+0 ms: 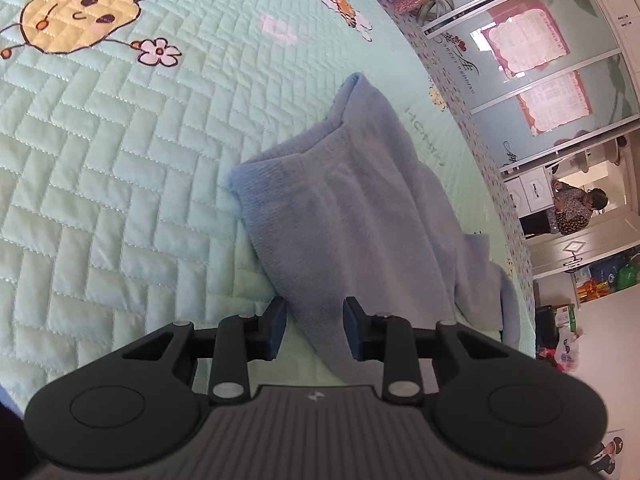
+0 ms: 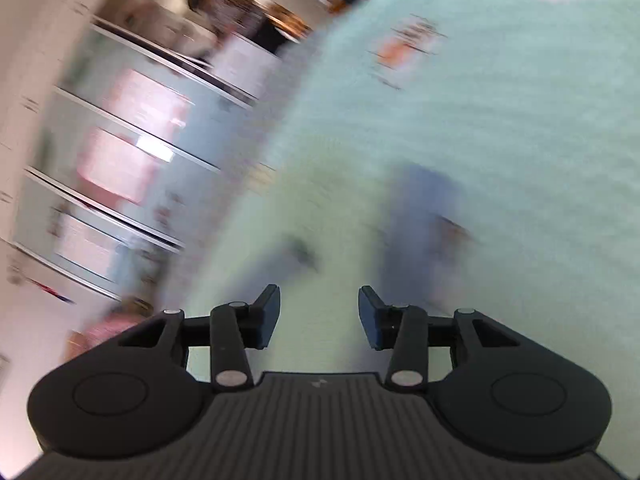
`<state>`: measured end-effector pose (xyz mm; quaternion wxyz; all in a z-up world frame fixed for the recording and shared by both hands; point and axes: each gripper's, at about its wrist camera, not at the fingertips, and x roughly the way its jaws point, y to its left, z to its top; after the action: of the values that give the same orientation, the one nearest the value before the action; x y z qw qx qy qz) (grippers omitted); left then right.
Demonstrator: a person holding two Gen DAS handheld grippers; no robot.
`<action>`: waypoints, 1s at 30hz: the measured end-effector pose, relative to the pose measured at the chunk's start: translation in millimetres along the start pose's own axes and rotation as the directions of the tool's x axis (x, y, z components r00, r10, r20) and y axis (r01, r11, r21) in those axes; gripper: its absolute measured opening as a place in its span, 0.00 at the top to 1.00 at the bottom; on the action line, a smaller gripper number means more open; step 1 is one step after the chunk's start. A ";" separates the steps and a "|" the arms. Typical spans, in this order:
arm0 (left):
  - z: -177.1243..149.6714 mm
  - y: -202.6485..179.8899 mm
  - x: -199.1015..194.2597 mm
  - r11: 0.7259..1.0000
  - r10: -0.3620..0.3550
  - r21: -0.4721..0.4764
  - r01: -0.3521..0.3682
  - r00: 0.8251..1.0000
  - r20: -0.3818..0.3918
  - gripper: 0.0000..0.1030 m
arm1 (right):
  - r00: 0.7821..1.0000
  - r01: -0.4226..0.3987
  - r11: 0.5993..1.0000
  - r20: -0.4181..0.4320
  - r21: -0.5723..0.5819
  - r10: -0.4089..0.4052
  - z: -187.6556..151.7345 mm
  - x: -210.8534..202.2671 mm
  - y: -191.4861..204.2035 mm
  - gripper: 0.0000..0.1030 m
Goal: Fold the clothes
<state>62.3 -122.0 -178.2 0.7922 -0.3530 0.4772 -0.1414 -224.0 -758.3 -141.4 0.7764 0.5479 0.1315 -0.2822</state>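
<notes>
A bed (image 1: pixel 120 168) fills most of both views, covered in a pale mint quilted spread stitched in a brick-like pattern and printed with a yellow smiling cartoon figure (image 1: pixel 78 20), a small white flower (image 1: pixel 159 52) and a bee on a daisy (image 1: pixel 344 8).

The left tongs (image 1: pixel 316 328) point down at the spread with a narrow corner of a light blue fleece garment (image 1: pixel 352 208) running between the two dark pads. The pads stand on either side of that corner, but it cannot be told whether they actually press on it. From the pads the garment widens away across the bed in a loosely folded heap, its ribbed hem standing up as a ridge near the middle and a further flap hanging toward the bed's right edge.

The right tongs (image 2: pixel 319 314) are open, with nothing between the pads, only the mint spread below the gap. This view is heavily smeared. A bluish blur (image 2: pixel 424 216) lies on the spread just beyond the right pad; what it is cannot be made out.

Past the bed edge stand sliding glass doors (image 1: pixel 532 80) with pink sheets stuck on them. Through a doorway a person (image 1: pixel 572 210) in patterned clothing stands well away from the bed.
</notes>
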 end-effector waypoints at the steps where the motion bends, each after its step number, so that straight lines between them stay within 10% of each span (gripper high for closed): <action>1: 0.0 1.1 2.0 1.000 0.002 -0.004 -0.002 1.000 -0.002 0.69 | 0.999 0.033 0.999 -0.017 0.014 -0.032 -9.2 -4.6 -16.8 0.54; 11: -4.5 0.2 4.7 1.000 0.015 -0.003 -0.015 1.000 -0.002 0.69 | 0.992 0.051 0.988 -0.121 0.146 -0.034 -21.3 57.4 -25.0 0.52; 14: -5.2 -3.2 5.1 1.000 0.001 0.011 -0.001 1.000 -0.008 0.69 | 0.991 0.091 0.989 -0.112 0.117 -0.078 -26.1 65.6 -12.0 0.90; 20: -4.0 -4.8 14.8 0.998 -0.054 0.014 0.054 0.999 -0.011 0.69 | 0.999 -0.003 0.999 -0.036 -0.053 0.001 -17.8 60.5 73.7 0.91; 25: -2.4 -1.8 7.9 0.997 -0.077 -0.020 0.078 0.997 0.009 0.69 | 0.986 0.021 0.997 -0.163 -0.077 -0.033 22.0 144.2 119.9 0.44; 30: 3.0 7.9 6.9 0.996 -0.084 -0.038 0.084 0.996 0.010 0.69 | 0.997 -0.012 0.998 -0.076 -0.060 0.007 -1.0 94.3 76.4 0.43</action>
<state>67.5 -119.0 -187.3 0.7806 -0.3886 0.4612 -0.1639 -103.4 -766.8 -130.8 0.7884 0.5352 0.1665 -0.2535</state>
